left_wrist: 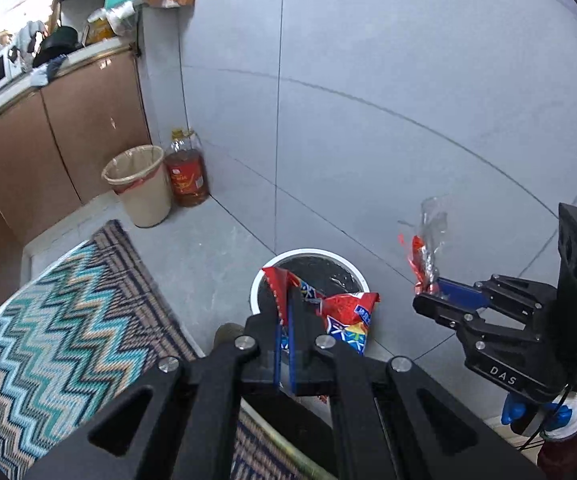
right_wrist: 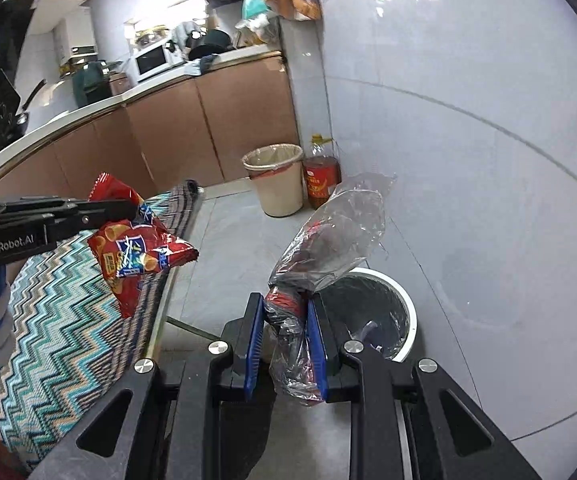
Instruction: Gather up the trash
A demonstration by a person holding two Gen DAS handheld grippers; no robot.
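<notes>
left gripper (left_wrist: pixel 286 312): pads pressed together on the red snack bag (left_wrist: pixel 344 318), pinching its upper edge; bag hangs below the fingers, right over the white bin's opening.
left gripper, right-wrist view (right_wrist: pixel 128 208): comes in from the left, same red snack bag (right_wrist: pixel 140 248) dangling from the tip above the zigzag cloth's edge.
right gripper (right_wrist: pixel 284 316): blue pads (right_wrist: pixel 254 344) clamped on the clear plastic wrapper (right_wrist: pixel 328 240); crumpled, red print at the pinch, loose end sticking up past the fingertips.
right gripper, left-wrist view (left_wrist: pixel 432 294): sits to the right of the white bin, clear plastic wrapper (left_wrist: pixel 426 248) poking upward from the tip.
white bin (left_wrist: pixel 308 276): round, white rim, dark liner inside, on the grey tile floor against the wall; directly under/ahead of both grippers. In the right-wrist view, white bin (right_wrist: pixel 384 320) is just right of the pinched wrapper.
zigzag cloth (left_wrist: pixel 60 320): teal/brown weave, covers a surface left of the white bin.
beige bin (left_wrist: pixel 140 188): further back, lined with a bag, beside the brown cabinets (left_wrist: pixel 68 132).
oil bottle (left_wrist: pixel 186 172): just right of the beige bin, at the wall corner.
counter (right_wrist: pixel 192 72): farthest; microwave (right_wrist: pixel 152 60) and clutter on top.
</notes>
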